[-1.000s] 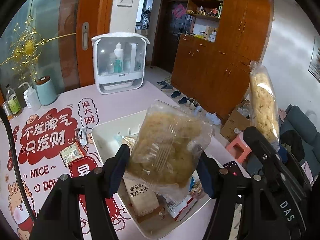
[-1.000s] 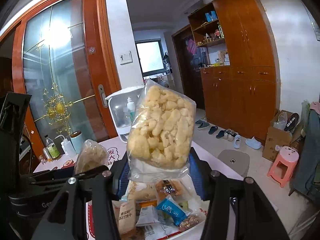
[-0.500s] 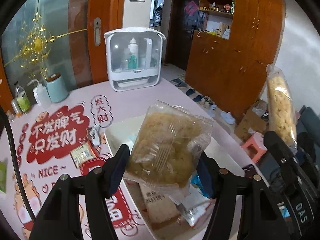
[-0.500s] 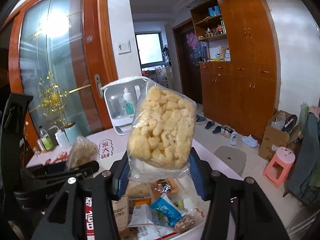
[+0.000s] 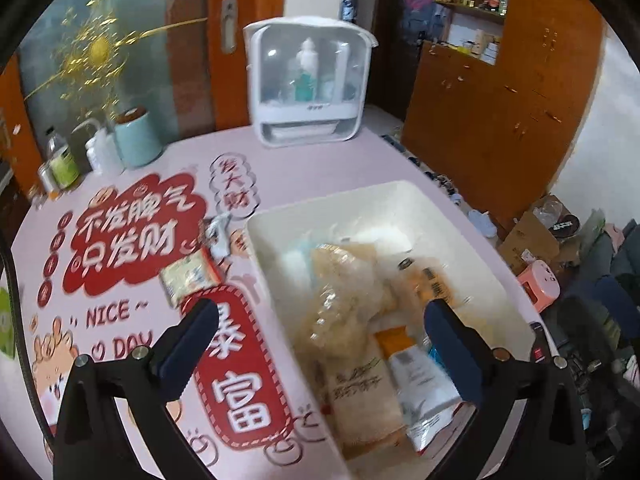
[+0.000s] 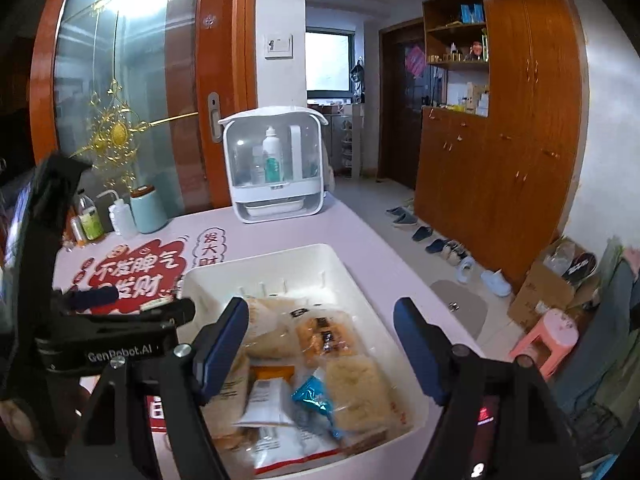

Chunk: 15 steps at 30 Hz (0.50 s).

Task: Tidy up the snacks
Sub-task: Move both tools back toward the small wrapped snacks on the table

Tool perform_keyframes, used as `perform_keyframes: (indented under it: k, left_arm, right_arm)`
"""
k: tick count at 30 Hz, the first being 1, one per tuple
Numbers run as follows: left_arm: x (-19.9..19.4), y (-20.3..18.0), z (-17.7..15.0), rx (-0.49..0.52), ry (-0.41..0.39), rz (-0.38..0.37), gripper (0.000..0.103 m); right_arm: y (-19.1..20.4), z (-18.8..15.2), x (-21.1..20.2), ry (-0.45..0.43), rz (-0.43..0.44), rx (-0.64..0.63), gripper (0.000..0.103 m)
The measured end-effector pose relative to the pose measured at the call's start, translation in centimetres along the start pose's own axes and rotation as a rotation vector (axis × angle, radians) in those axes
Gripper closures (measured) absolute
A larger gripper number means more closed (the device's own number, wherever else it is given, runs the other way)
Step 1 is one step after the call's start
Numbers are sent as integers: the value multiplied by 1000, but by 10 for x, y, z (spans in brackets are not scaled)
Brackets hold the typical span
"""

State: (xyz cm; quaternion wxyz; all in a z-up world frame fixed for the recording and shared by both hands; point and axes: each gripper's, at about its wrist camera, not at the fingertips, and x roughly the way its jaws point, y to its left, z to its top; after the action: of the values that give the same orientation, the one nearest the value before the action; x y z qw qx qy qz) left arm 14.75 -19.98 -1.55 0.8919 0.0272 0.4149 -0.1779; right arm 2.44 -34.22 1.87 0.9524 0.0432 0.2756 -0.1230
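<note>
My left view is smeared with blur, so the packets under my left gripper (image 5: 320, 332) are hard to tell apart; the print on them is unreadable. The near end of the white bin (image 5: 256, 240) is cut off by the bottom of both views, and my own arms hide its near corners. From the right view the other tool (image 6: 120, 320) covers the table mat's (image 6: 136, 272) near part.

My left jaws are spreading wide and grip nothing. A clear bag of pale puffed snack (image 5: 344, 300) lies in the bin between and beyond the two blue pads (image 5: 188, 344), touching neither. Just past my left pad, outside the bin on the mat, sits a small yellow-green packet (image 5: 188, 276).

My right gripper (image 6: 320, 340) is also opening, nothing pinched. Below the gap between its pads lie the bin's contents: an orange biscuit packet (image 6: 324, 336) straight ahead, a pale square snack bag (image 6: 356, 388) toward my right pad, a small blue wrapper (image 6: 312, 396) in the middle, a white sachet (image 6: 264, 400) beside it, and a tan packet (image 6: 228, 396) half hidden behind my left pad.

Well beyond both jaws stands a white storage case with a clear front (image 6: 276, 164), bottles dimly visible inside.
</note>
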Motion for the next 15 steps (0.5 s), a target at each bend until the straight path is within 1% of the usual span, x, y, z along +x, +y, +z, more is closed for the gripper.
perform_keyframes:
  k: [6, 10, 15]
  left_arm:
    - [-11, 28, -24, -30, 23, 20, 1]
    - [-20, 43, -45, -17, 34, 58, 1]
    - [-37, 63, -68, 3, 23, 100, 1]
  right_arm:
    - [11, -7, -7, 22, 32, 2, 27]
    - [21, -14, -11, 44, 62, 3, 27]
    - [44, -23, -11, 85, 106, -20, 27]
